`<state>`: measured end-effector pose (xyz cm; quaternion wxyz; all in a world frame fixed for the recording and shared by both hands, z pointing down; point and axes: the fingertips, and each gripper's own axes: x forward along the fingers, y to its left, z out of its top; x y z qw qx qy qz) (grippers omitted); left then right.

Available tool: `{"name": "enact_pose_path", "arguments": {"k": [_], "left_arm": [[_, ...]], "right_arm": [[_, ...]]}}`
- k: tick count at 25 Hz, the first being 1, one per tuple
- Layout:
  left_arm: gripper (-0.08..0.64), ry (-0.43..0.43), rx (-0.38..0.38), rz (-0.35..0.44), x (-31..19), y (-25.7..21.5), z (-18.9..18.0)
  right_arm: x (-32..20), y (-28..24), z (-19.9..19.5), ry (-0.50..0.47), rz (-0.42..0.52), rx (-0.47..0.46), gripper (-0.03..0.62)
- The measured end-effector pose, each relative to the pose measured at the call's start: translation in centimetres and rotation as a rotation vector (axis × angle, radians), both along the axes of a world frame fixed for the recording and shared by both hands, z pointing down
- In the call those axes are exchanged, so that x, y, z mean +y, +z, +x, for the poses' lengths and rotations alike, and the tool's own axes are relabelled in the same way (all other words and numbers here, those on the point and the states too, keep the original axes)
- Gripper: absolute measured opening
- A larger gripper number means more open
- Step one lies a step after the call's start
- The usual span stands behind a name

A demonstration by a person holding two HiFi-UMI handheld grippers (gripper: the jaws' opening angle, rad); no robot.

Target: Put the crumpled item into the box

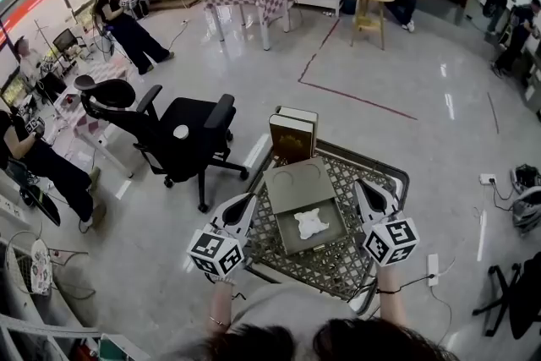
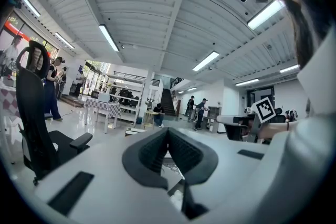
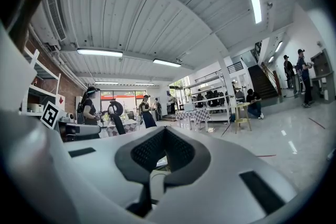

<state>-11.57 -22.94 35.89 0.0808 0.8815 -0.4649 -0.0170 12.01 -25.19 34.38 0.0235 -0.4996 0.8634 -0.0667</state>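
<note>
Crumpled item (image 1: 310,223): white, lying inside the open grey box (image 1: 328,239).

Head view:
- Box is mid-counter (image 1: 338,266), which has a lattice-pattern top.
- What looks like the lid (image 1: 297,184) is flipped back on the far side, with two books (image 1: 292,139) upright just behind it.
- Left claw (image 1: 250,199) is just beside the box's left edge and right claw (image 1: 362,184) just beside its right edge. Both point away from the person and both are clear of the item.
- Black office chair (image 1: 186,135) is on the floor left of the counter, with a checkered table (image 1: 249,0) far back.

Left gripper view:
- Left claw (image 2: 168,131) is closed, pads meeting at the tips with nothing between them.
- It looks level across the room: chair (image 2: 37,113) at left, checkered table (image 2: 102,107) in the distance, people standing near a staircase.
- The right gripper's marker cube (image 2: 265,108) is at the right.
- Item and box interior show only in the head view, not here.

Right gripper view:
- Right claw (image 3: 164,131) is closed the same way and empty.
- The left gripper's marker cube (image 3: 50,114) is at the left edge.
- A person sits by a small wooden table (image 3: 241,113); the checkered table (image 3: 191,113) and shelving are beyond.
- The ceiling strip lights appear in both gripper views and are barely in the head view.
</note>
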Motion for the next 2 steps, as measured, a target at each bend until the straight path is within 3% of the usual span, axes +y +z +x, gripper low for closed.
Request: {"name": "enact_pose_path", "arguments": {"k": [2], "left_arm": [[0.018,-0.002,-0.001,0.001,0.11,-0.18,0.0]], "right_arm": [[0.14,-0.17,0.13,0.002,0.001,0.003,0.021]]}}
